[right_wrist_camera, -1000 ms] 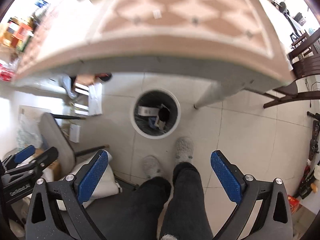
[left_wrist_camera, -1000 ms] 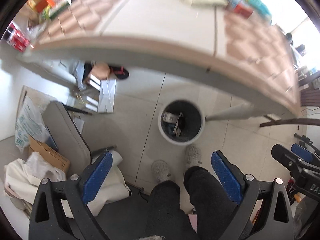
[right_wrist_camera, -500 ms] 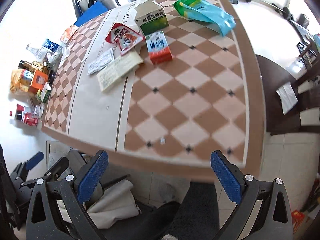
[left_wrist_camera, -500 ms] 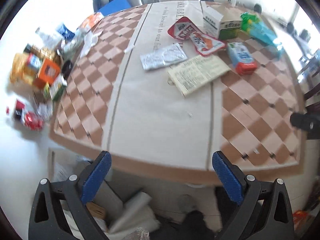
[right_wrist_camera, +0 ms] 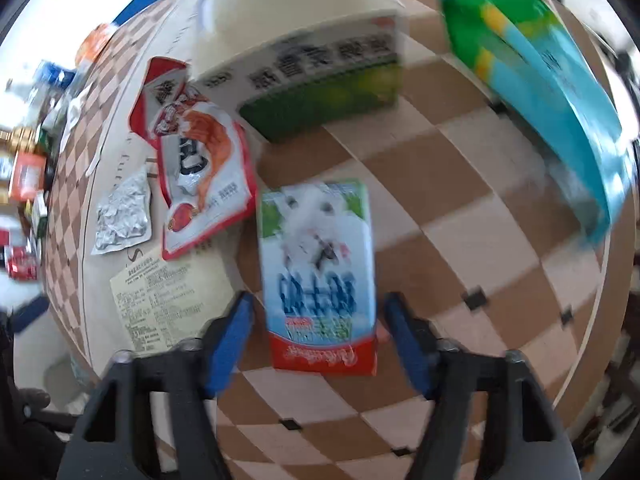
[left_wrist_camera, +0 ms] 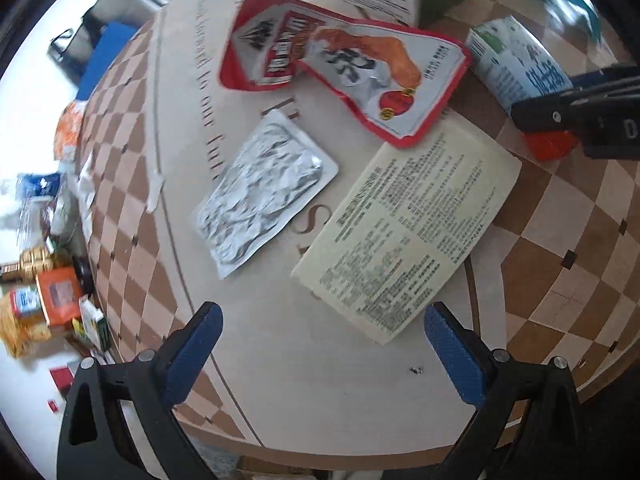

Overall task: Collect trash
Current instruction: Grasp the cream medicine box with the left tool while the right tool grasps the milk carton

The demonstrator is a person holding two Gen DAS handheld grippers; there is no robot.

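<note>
Trash lies on a checkered table (left_wrist_camera: 580,240). My left gripper (left_wrist_camera: 320,348) is open just short of a cream printed leaflet (left_wrist_camera: 408,236); a crumpled foil packet (left_wrist_camera: 264,192) and a red-and-white snack wrapper (left_wrist_camera: 352,72) lie beyond. My right gripper (right_wrist_camera: 320,340) is open, its blue pads either side of the near end of a blue-and-white milk carton (right_wrist_camera: 320,272), not touching. The carton (left_wrist_camera: 516,64) and right gripper (left_wrist_camera: 580,116) also show in the left wrist view.
A white-and-green box (right_wrist_camera: 312,60) and a green-and-teal bag (right_wrist_camera: 536,80) lie behind the carton. Bottles, jars and packets (left_wrist_camera: 44,304) crowd the table's left edge. The table's near edge (left_wrist_camera: 360,452) runs just below my left gripper.
Both grippers rose from facing the floor bin to over the table, then moved in low over the trash. The right gripper's jaws have narrowed around the milk carton.
</note>
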